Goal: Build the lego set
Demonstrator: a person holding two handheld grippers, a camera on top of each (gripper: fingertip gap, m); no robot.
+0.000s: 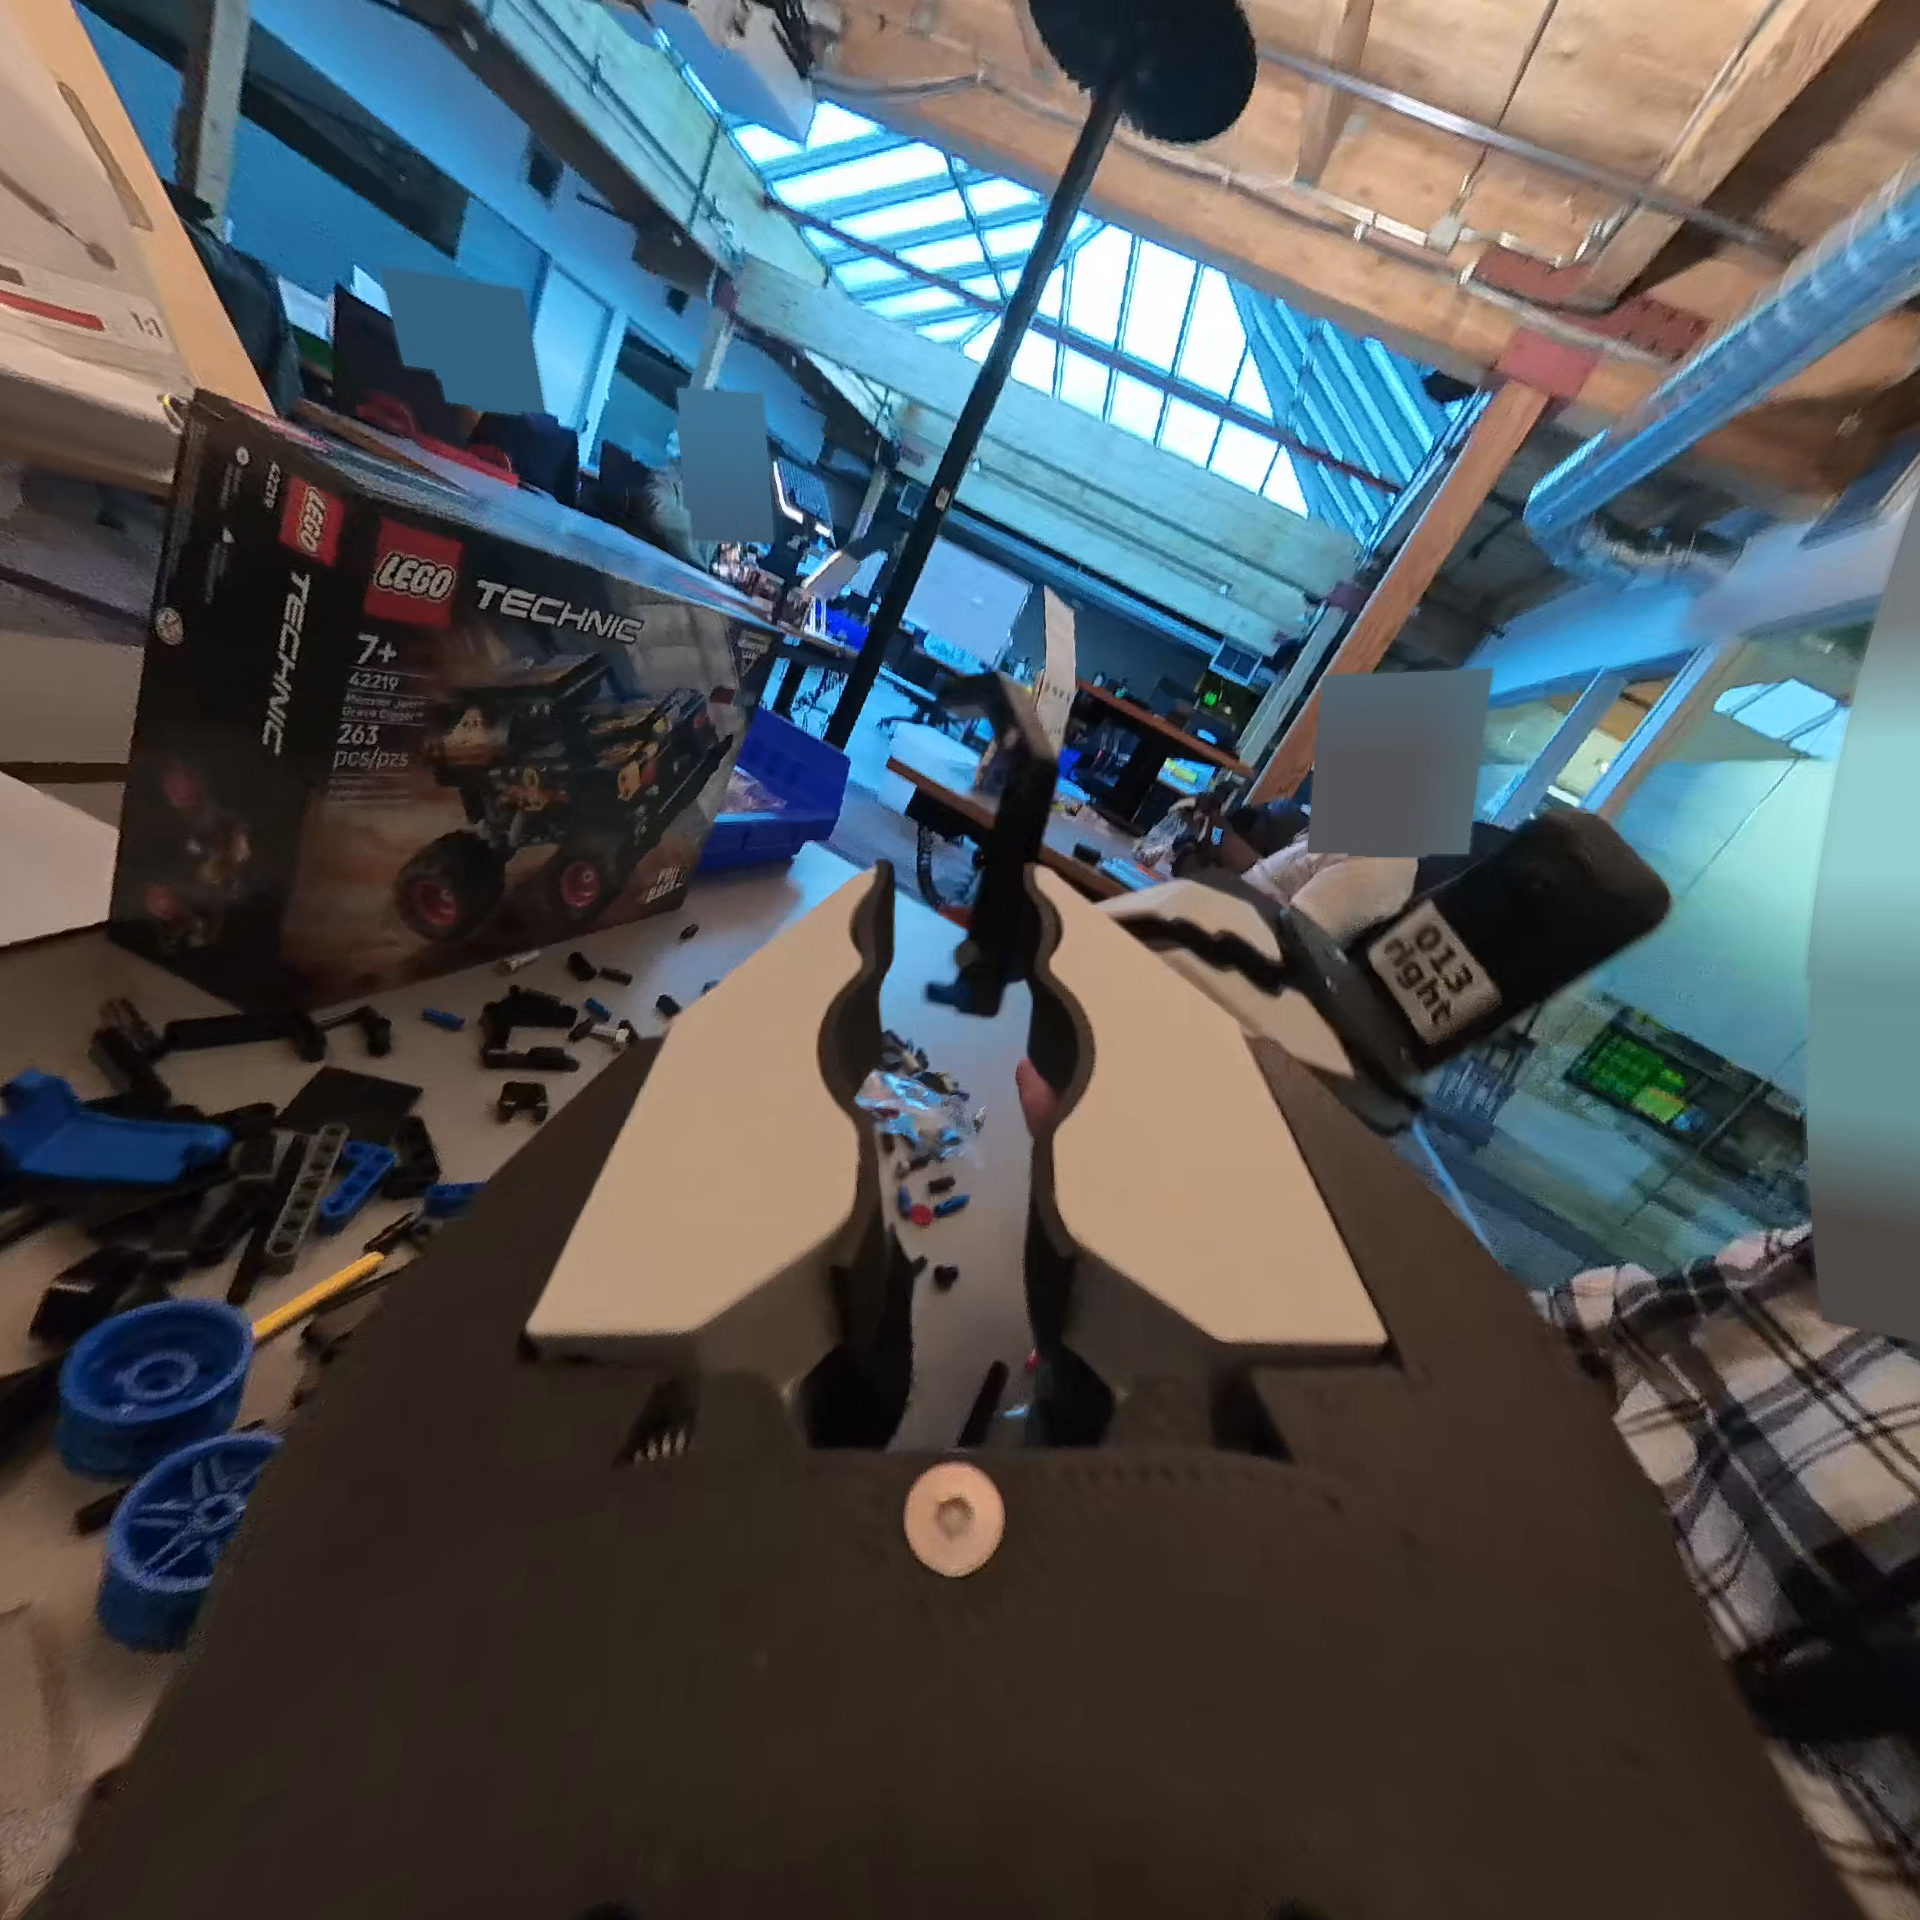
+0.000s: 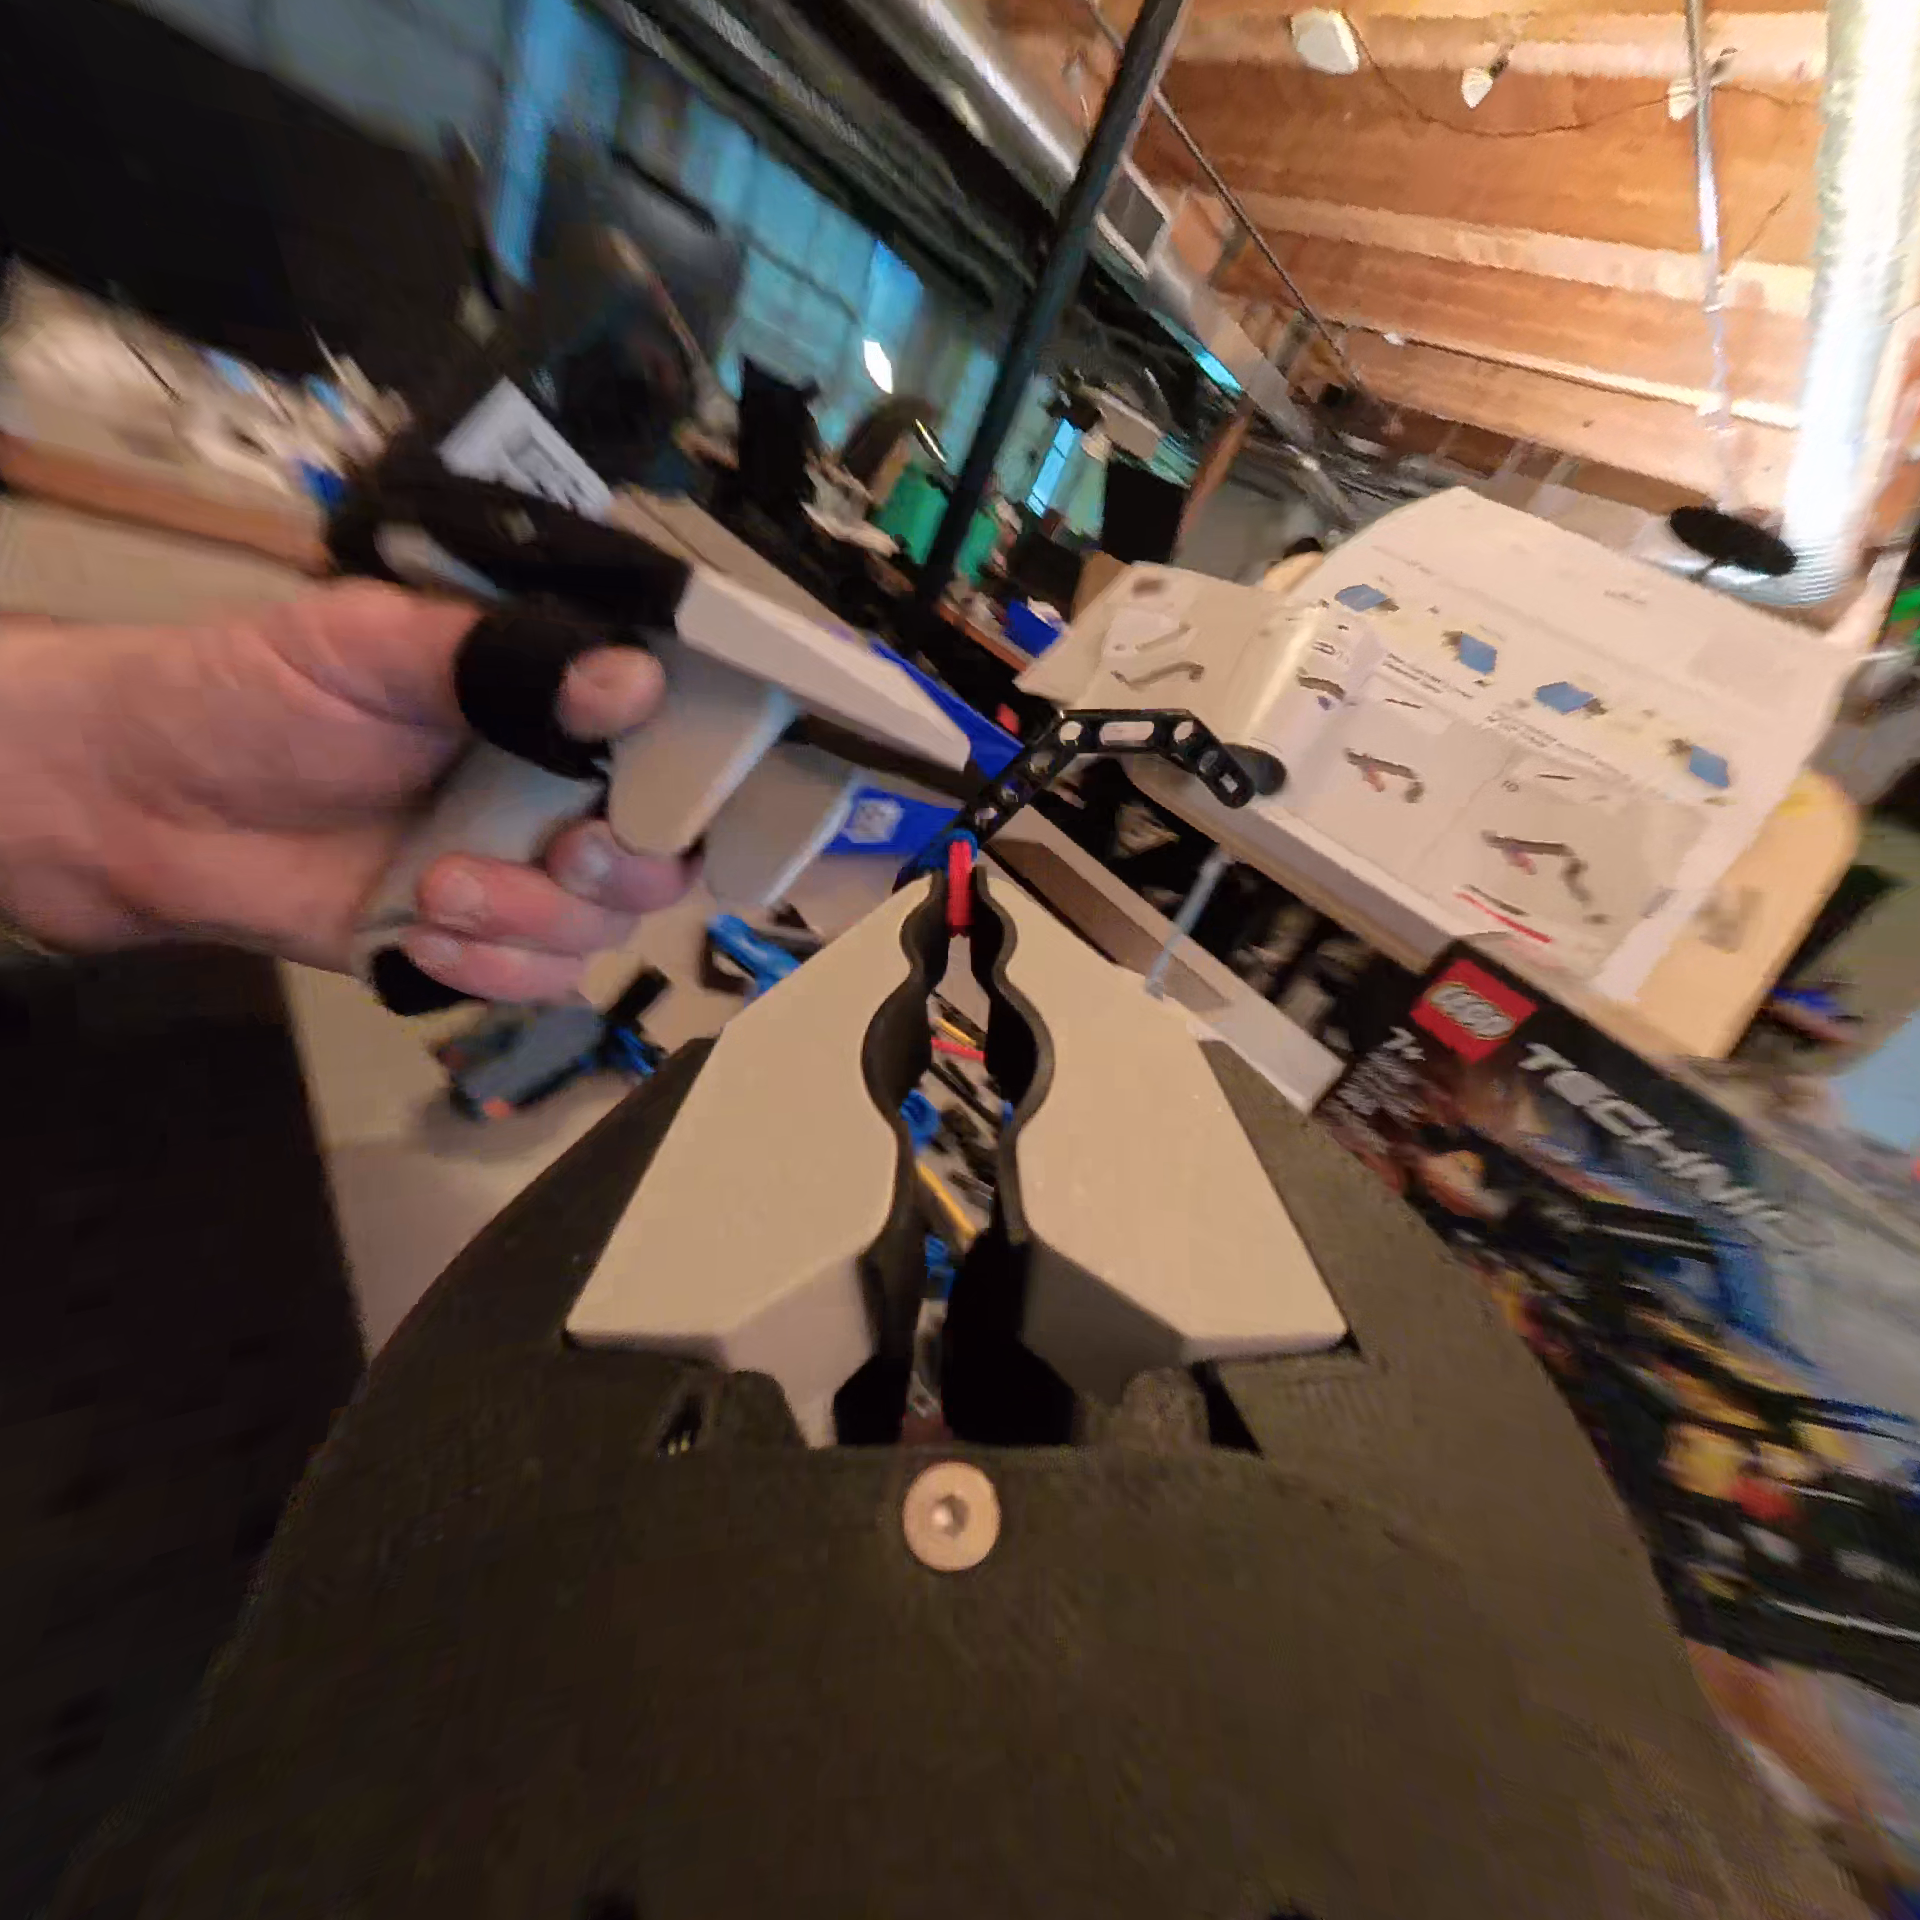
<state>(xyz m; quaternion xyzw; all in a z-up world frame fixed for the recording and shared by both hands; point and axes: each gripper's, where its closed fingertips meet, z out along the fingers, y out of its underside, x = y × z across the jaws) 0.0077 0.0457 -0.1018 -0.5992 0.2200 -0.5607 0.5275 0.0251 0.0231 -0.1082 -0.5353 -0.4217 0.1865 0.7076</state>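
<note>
both grippers are up off the table here, matte black printed bodies with pale grey wedge fingers, each inner edge cut in a wavy scallop lined in black. the left gripper (image 1: 961,914) is tilted upward, its fingers nearly together at the tips and pinched on a black bent beam (image 1: 1013,831), a flat angled strip with a row of round holes and a bit of blue at its lower end. from the other side the same beam (image 2: 1117,753) shows its dog-leg shape sticking out past the left gripper's grey finger (image 2: 821,675), and the person's hand (image 2: 312,769) wraps that gripper from the left, fingers through black loops, knuckles curled. the right gripper (image 2: 961,894) points up at the beam's lower end, jaws narrowed to a slit and clamped on a small red pin (image 2: 958,883) that stands upright between the tips, right against the blue bit on the beam. down on the pale table (image 1: 62,997) lies a scatter of loose parts (image 1: 312,1122), black and blue, and two ribbed blue wheel rims (image 1: 156,1382) at the near left. the dark glossy set box (image 1: 416,748) stands behind them, leaning a touch. an open instruction booklet (image 2: 1455,727) is propped on top of the box. a checked sleeve (image 1: 1714,1403) shows at the right edge.
</note>
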